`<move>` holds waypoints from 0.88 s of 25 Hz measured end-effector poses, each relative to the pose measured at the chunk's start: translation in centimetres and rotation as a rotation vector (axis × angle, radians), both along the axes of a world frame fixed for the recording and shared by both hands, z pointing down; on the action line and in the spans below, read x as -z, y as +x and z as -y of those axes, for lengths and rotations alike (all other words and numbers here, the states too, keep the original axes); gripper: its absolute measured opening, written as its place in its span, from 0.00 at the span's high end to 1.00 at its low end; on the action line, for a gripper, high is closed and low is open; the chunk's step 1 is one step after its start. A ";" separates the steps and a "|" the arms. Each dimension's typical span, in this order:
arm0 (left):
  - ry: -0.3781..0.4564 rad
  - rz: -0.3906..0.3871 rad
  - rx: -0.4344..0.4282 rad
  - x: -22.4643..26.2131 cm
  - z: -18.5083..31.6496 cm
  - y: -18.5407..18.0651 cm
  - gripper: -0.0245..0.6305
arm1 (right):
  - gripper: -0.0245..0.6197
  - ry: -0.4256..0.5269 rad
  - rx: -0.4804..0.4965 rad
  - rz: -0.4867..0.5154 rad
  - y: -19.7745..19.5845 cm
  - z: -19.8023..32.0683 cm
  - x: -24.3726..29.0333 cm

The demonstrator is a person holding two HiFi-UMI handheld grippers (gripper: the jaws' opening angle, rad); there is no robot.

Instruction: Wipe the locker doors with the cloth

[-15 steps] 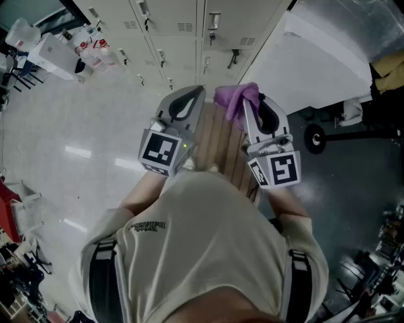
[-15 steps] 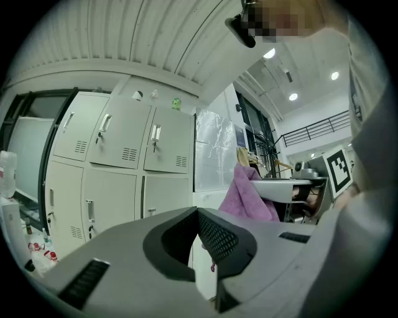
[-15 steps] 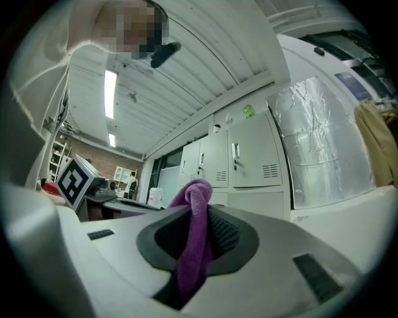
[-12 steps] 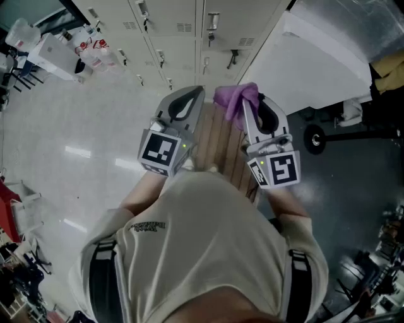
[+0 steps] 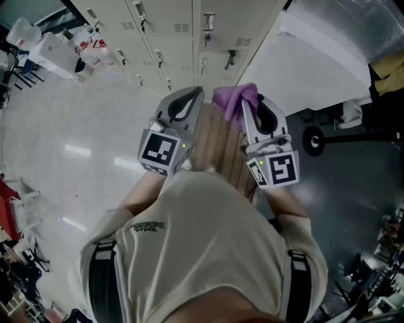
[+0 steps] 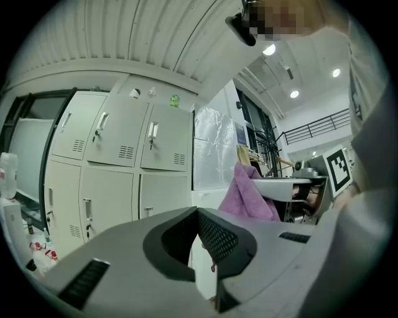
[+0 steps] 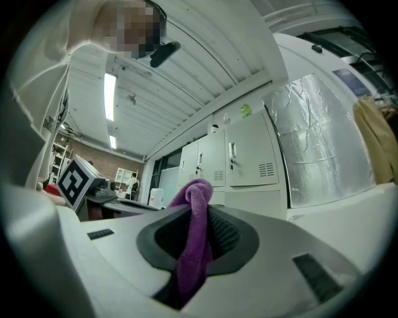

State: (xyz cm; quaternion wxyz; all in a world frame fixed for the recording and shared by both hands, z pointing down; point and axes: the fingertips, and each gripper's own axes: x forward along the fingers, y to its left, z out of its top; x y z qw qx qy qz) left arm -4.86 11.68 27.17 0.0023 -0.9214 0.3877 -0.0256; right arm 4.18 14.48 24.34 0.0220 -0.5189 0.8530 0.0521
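Little has shifted since a moment ago: your right claw (image 5: 247, 108) stays clenched on the purple cloth (image 5: 233, 96), your left claw (image 5: 188, 101) closed and empty. Both hang short of the locker doors (image 5: 167, 19), so wiping hasn't begun.

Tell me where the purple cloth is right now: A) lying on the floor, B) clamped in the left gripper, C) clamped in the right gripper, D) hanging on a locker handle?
C: the right gripper view shows the purple cloth pinched between the shut jaws of the right gripper, while the left gripper is shut on nothing.
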 end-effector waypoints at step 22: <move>0.008 0.007 0.107 -0.6 0.2 1.6 0.96 | 0.88 0.057 0.065 -0.001 2.9 1.3 0.0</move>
